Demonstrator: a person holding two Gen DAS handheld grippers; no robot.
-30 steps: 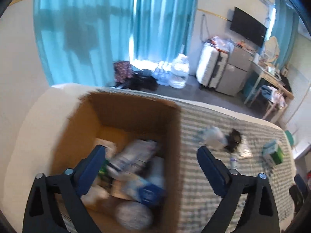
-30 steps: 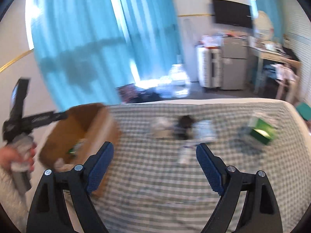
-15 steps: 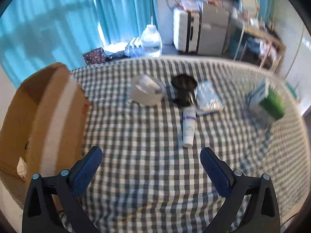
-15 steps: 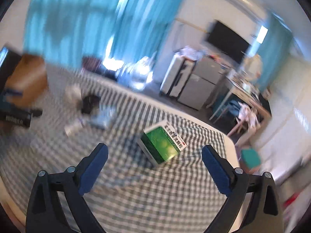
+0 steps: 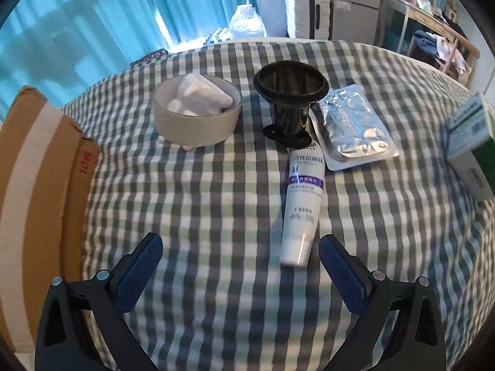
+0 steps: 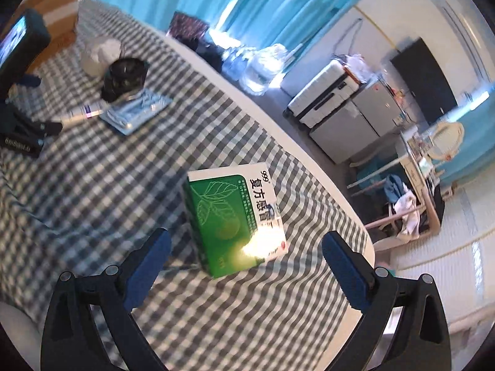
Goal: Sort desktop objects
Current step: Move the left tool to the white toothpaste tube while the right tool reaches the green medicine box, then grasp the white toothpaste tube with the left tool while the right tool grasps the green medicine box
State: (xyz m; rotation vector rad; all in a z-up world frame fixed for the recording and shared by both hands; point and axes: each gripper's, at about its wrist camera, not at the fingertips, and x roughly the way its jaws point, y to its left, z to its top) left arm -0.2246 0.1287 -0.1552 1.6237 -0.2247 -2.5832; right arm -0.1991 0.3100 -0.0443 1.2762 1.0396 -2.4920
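On the checked tablecloth (image 5: 198, 204) lie a white tube (image 5: 304, 204), a black funnel-shaped cup (image 5: 289, 99), a white bowl (image 5: 198, 114) with crumpled paper in it, and a silver blister pack (image 5: 352, 126). My left gripper (image 5: 239, 266) hangs open above the cloth, its right finger just beside the tube's lower end. A green and white medicine box (image 6: 235, 219) stands near the table's rim. My right gripper (image 6: 246, 259) is open just short of it, nothing between the pads. The box also shows at the right edge (image 5: 470, 130) of the left wrist view.
A brown cardboard box (image 5: 34, 191) stands at the table's left side. The left gripper's body (image 6: 18, 71) shows at the left of the right wrist view. Beyond the rounded table edge (image 6: 324, 191) are a suitcase (image 6: 321, 92), water bottles (image 6: 263, 65), a chair and blue curtains.
The left gripper swung from over the cardboard box to the table and dropped closer to the tube. The right gripper moved right, rolled, and came close to the green box.
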